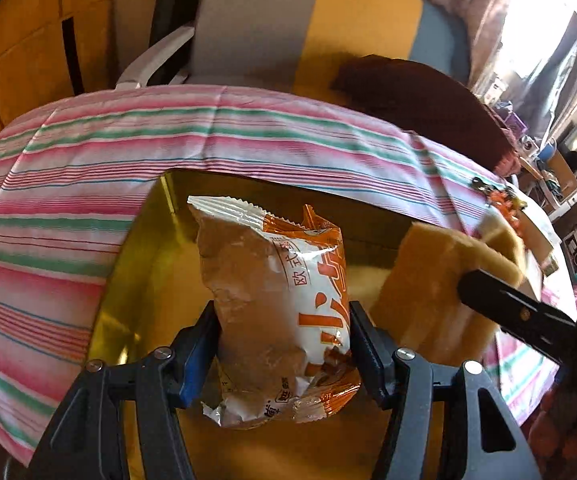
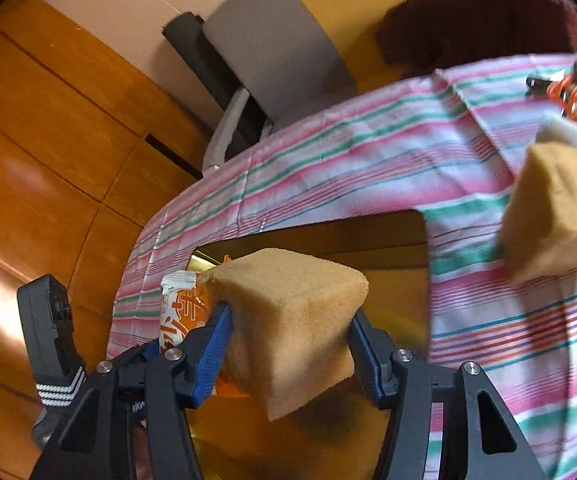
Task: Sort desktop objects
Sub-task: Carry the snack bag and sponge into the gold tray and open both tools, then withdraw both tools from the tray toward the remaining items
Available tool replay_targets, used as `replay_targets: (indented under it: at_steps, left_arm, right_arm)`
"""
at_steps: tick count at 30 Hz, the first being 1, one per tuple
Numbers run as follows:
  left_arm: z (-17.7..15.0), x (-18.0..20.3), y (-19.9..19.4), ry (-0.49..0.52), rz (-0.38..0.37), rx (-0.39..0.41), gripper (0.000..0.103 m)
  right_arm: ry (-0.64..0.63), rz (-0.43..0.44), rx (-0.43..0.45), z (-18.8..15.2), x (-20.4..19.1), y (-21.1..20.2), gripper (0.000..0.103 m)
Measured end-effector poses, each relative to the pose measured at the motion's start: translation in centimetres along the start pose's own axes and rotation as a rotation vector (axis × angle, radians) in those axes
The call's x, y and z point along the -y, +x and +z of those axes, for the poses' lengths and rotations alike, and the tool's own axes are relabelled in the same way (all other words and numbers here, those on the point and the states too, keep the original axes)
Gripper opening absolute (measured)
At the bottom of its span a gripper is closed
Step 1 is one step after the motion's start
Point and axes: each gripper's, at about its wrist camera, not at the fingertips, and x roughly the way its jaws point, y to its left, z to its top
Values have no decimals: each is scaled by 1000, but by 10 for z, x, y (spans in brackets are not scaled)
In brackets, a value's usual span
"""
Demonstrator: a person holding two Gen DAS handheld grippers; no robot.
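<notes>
Both tools (image 1: 284, 344) (image 2: 288, 344) gripping (over box (image 1: 160, 248)).

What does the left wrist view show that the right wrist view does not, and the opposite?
Only the left wrist view: a bright window and cluttered shelves.
Only the right wrist view: a second sponge block on the striped cloth.
Both: the snack packet in the left gripper, the sponge in the right gripper, the golden box.

I've got the orange-and-white plastic snack packet (image 1: 276, 312) clamped in the left gripper (image 1: 284, 344) jaws over the shiny gold box (image 1: 144, 280); right gripper (image 1: 524, 312) holds a tan sponge block (image 1: 432, 292) just beside.
</notes>
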Motion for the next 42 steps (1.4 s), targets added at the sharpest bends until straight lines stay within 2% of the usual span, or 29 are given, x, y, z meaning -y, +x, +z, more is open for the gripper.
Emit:
replay_targets:
  at_steps: [2, 5, 8, 11, 16, 19, 21, 25, 29, 36, 42]
  left_arm:
    - [8, -8, 7, 9, -3, -11, 62]
    - [24, -18, 17, 7, 19, -70, 63]
    - [35, -24, 22, 7, 37, -118, 63]
    - [41, -26, 11, 45, 93, -72, 63]
    - [47, -35, -14, 30, 92, 12, 63]
    - [39, -38, -24, 3, 79, 33, 63]
    - [29, -37, -26, -1, 89, 28, 63]
    - [8, -37, -24, 3, 140, 1, 58]
    - [-7, -32, -16, 60, 232, -12, 56]
    - [3, -40, 4, 40, 266, -35, 52]
    - [1, -43, -4, -22, 251, -34, 52]
  right_arm:
    - [13, -2, -13, 4, -1, 10, 58]
    - [36, 9, -30, 8, -6, 27, 59]
    - [70, 23, -60, 12, -8, 48, 64]
    - [104, 18, -92, 14, -7, 63, 73]
    - [130, 30, -76, 8, -1, 54, 74]
    - [98, 31, -65, 3, -3, 46, 70]
    - [71, 24, -67, 2, -6, 45, 61]
    - [51, 29, -82, 1, -7, 51, 52]
    - [44, 41, -103, 2, -11, 65, 45]
    - [-29, 37, -104, 11, -32, 82, 43]
    - [-38, 36, -98, 13, -29, 75, 51]
